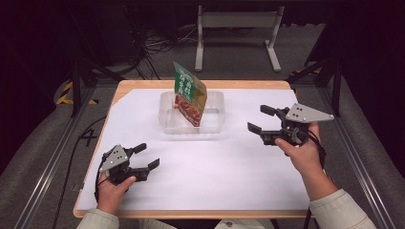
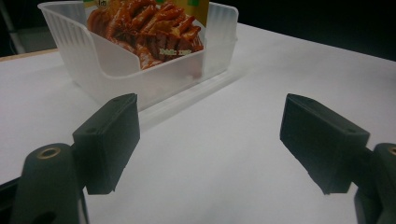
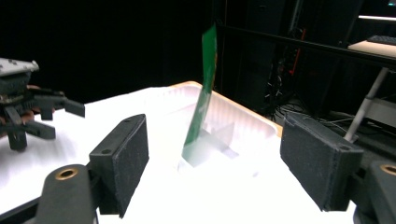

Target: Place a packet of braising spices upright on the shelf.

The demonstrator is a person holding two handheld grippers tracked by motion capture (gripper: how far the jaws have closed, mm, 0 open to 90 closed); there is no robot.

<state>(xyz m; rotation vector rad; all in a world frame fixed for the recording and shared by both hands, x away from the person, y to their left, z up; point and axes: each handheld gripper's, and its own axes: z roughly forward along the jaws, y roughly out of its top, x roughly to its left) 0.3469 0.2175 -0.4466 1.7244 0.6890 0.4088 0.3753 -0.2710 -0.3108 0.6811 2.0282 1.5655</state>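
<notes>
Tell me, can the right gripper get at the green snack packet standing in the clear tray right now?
Probably yes. The right gripper is open and empty, pointing toward the packet, which stands tall above the clear tray rim. Bare white sheet lies between them.

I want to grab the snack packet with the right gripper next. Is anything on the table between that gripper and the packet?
Nothing visible blocks it. White table cover lies bare between the right gripper and the snack packet. The packet stands tilted inside the clear plastic bin, so only the bin's low wall surrounds its base; its upper part is free.
</notes>
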